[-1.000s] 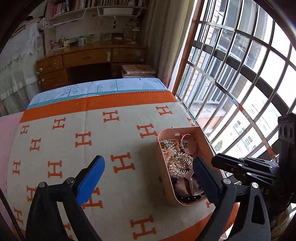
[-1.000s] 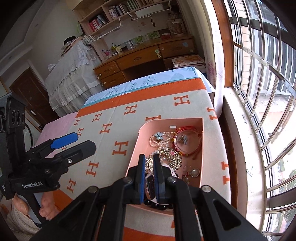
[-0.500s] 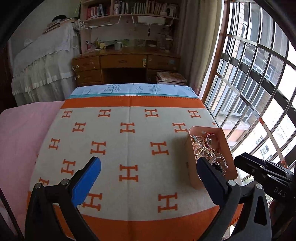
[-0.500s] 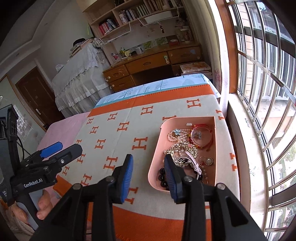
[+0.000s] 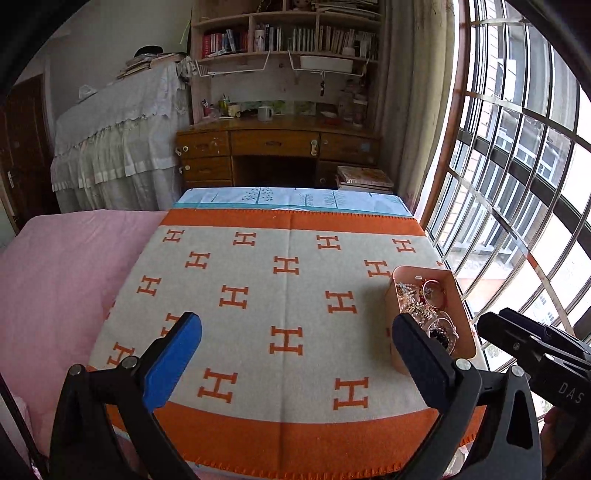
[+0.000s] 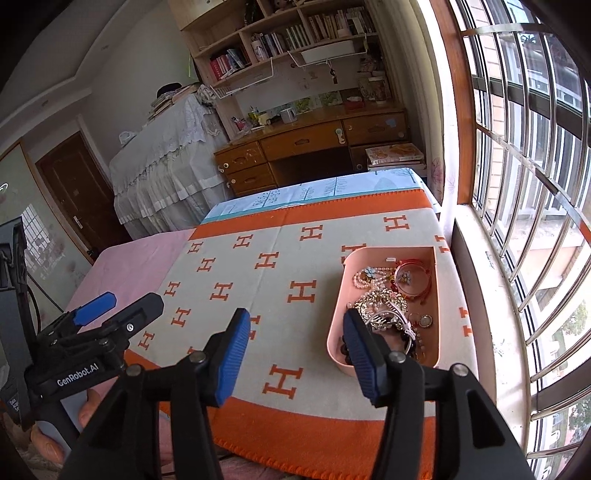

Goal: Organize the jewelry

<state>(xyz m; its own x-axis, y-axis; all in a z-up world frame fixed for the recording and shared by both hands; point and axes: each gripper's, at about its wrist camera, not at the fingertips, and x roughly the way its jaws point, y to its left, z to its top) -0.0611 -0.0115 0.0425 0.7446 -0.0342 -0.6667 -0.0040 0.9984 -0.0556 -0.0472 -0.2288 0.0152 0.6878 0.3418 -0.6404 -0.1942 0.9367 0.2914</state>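
On the blanket's [image 5: 288, 302] near-right corner sits the pink tray [image 6: 437, 295] heaped with jewelry [image 6: 388, 299]. Left gripper [image 5: 295, 354] and right gripper [image 6: 295, 354] hang spread, empty; sorting apparently done.

The left wrist view looked from above the near edge of the orange H-patterned blanket [image 5: 288, 295], facing straight down the bed toward the wooden desk [image 5: 277, 144] and bookshelf [image 5: 288, 33]. The right wrist view sat further right and angled leftward, nearer the window [image 6: 524, 147]. Both shared the blanket, the desk and the pink tray [image 5: 456, 295] of jewelry, which sat closer in the right view [image 6: 437, 280]. Each camera also caught the other gripper at its frame edge.
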